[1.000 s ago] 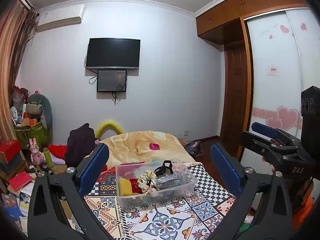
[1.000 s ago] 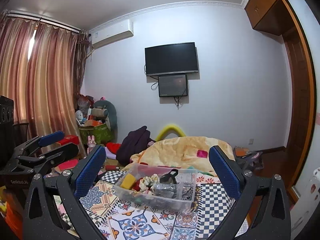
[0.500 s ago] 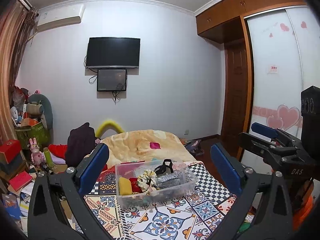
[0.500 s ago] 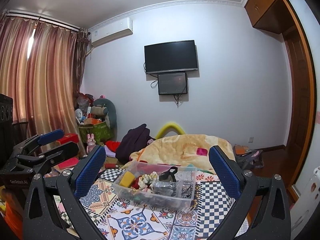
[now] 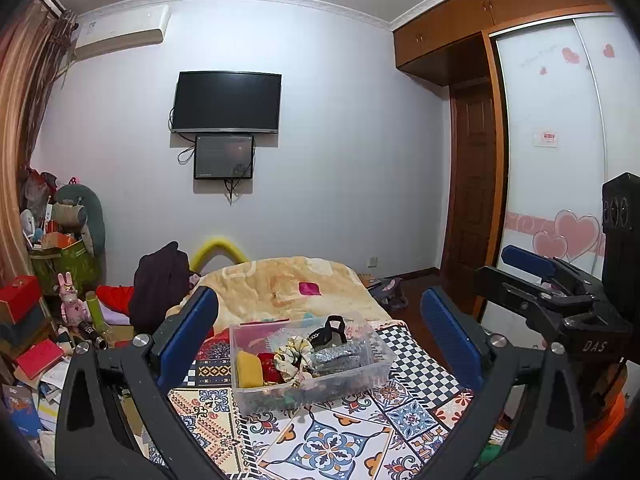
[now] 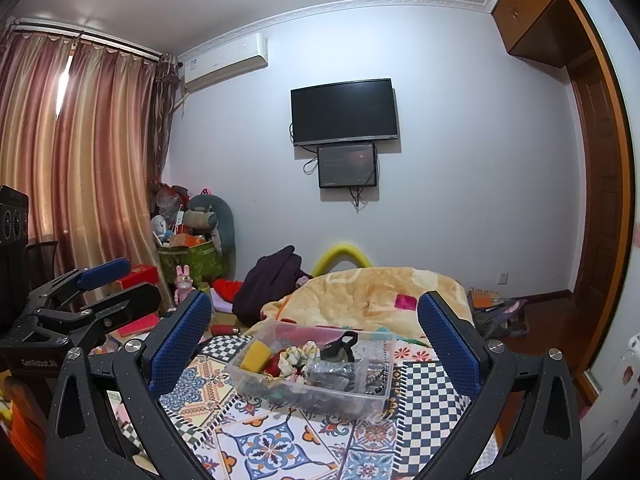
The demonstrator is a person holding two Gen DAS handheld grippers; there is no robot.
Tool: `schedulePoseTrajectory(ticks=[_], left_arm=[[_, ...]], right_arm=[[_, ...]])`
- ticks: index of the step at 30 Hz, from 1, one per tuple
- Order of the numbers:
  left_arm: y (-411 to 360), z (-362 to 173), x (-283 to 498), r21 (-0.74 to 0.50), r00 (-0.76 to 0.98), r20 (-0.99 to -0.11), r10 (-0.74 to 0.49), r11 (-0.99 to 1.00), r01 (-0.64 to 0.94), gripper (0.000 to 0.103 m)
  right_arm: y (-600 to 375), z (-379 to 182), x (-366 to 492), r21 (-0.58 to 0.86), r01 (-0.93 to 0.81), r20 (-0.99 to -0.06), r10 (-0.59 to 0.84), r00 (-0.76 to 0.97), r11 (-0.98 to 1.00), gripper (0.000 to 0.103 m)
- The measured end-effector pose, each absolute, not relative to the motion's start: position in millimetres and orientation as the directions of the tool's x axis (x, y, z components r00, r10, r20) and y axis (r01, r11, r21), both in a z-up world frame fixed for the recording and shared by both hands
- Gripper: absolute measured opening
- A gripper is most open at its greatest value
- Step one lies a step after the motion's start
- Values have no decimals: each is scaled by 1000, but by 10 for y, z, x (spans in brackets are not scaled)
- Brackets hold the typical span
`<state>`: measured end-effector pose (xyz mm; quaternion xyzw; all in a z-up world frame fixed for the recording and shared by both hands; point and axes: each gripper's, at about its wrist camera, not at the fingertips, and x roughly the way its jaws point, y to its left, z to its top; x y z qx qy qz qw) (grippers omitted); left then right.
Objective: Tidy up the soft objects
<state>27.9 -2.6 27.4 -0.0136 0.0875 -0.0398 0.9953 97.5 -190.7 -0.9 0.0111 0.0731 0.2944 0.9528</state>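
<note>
A clear plastic bin [image 5: 376,372] stands on a patterned mat and holds several soft items: a yellow piece [image 5: 249,369], a red piece [image 5: 270,364], a floral scrunchie [image 5: 294,354], a black band [image 5: 330,330] and grey fabric [image 5: 340,358]. The bin also shows in the right wrist view [image 6: 280,394]. My left gripper [image 5: 318,336] is open and empty, held back from the bin. My right gripper [image 6: 314,338] is open and empty, also short of the bin. Each gripper shows at the edge of the other's view, the right one [image 5: 560,300] and the left one [image 6: 80,304].
The patterned mat [image 5: 320,444] covers the bed. A beige blanket [image 5: 280,284] and dark clothing [image 5: 160,280] lie behind the bin. Boxes, toys and books [image 5: 44,320] pile at the left. A wardrobe [image 5: 560,160] and door stand at the right.
The right wrist view has tilted slightly, so the bin sits a bit lower and nearer in it. The left view is almost unchanged. Both grippers stay open.
</note>
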Motion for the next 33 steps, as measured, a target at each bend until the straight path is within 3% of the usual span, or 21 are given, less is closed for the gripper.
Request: schedulePoseTrajectory(ticks=[33], left_arm=[[-14,293,298,-54,978,-190,-89,995,80,103]], right_arm=[[-1892,-32,998,56,-562,-146,564,813,825,103]])
